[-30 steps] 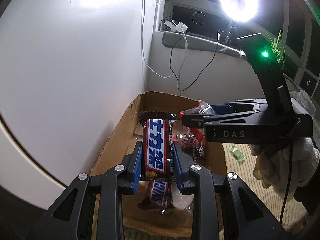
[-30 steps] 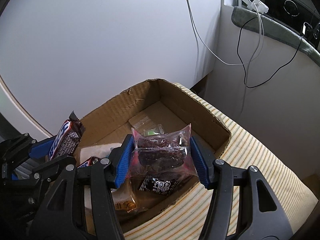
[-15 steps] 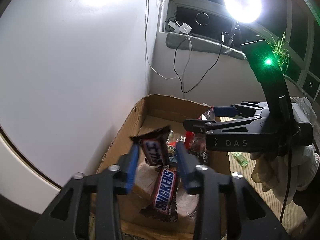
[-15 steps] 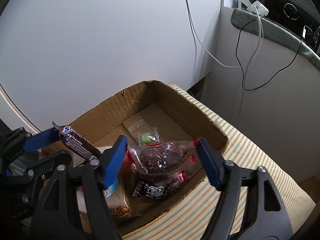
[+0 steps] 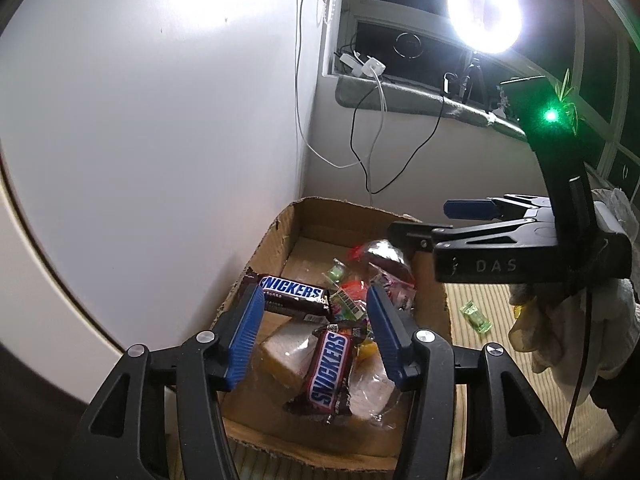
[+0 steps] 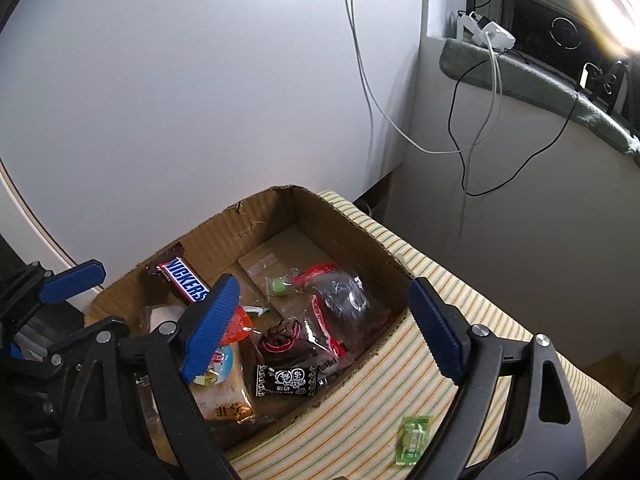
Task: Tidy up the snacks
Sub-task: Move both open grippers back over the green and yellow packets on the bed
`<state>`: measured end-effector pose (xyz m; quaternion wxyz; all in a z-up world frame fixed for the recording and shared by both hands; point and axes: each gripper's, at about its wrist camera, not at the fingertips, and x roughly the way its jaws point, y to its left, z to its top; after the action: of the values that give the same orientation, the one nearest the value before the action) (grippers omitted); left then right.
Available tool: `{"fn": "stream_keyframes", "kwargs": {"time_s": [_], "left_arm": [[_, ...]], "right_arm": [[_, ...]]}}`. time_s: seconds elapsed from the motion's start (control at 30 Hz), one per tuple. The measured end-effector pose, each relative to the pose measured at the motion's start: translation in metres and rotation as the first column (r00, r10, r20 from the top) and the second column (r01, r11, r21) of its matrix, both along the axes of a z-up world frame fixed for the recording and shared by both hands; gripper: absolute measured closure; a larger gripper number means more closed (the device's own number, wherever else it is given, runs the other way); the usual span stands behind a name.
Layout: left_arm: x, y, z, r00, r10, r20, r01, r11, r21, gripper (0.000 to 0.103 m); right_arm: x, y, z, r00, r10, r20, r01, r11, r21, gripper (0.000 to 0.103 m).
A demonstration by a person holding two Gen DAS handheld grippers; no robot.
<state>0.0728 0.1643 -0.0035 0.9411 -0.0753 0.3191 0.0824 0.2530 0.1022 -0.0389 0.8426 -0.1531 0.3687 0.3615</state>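
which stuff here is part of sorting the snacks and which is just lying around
Part of the job: cardboard box; Snickers bars; clear bag of dark snacks; green candy outside the box on the striped mat.

Just around: ring light; cables; window ledge.

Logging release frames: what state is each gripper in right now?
Left gripper: open, holding nothing, above the cardboard box.
Right gripper: open, holding nothing, above the same box.
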Motion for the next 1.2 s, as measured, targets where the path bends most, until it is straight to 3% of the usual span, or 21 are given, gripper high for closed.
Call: {"fn": "stream_keyframes", "kwargs": {"time_s": [0.47, 0.8, 1.2], "left_arm": [[-0.005, -0.031, 0.013, 0.999, -0.033, 0.033, 0.032, 0.999, 0.023, 0.05], [-0.001, -0.066, 0.013, 0.995, -0.093, 0.042, 0.093, 0.996, -0.002, 0.05], [0.024, -0.134, -0.008, 0.972, -0.233, -0.002, 0.233, 0.971, -0.061, 0.051]], "right_arm": [[-0.016, -0.039, 0.023, 0.999, -0.023, 0.033, 0.022, 0.999, 0.034, 0.014], [-0.02, -0.104, 0.03, 0.995, -0.075, 0.06, 0.073, 0.997, 0.035, 0.014], [0.007, -0.194, -0.003, 0.985, -0.175, 0.006, 0.175, 0.985, -0.01, 0.014]]}}
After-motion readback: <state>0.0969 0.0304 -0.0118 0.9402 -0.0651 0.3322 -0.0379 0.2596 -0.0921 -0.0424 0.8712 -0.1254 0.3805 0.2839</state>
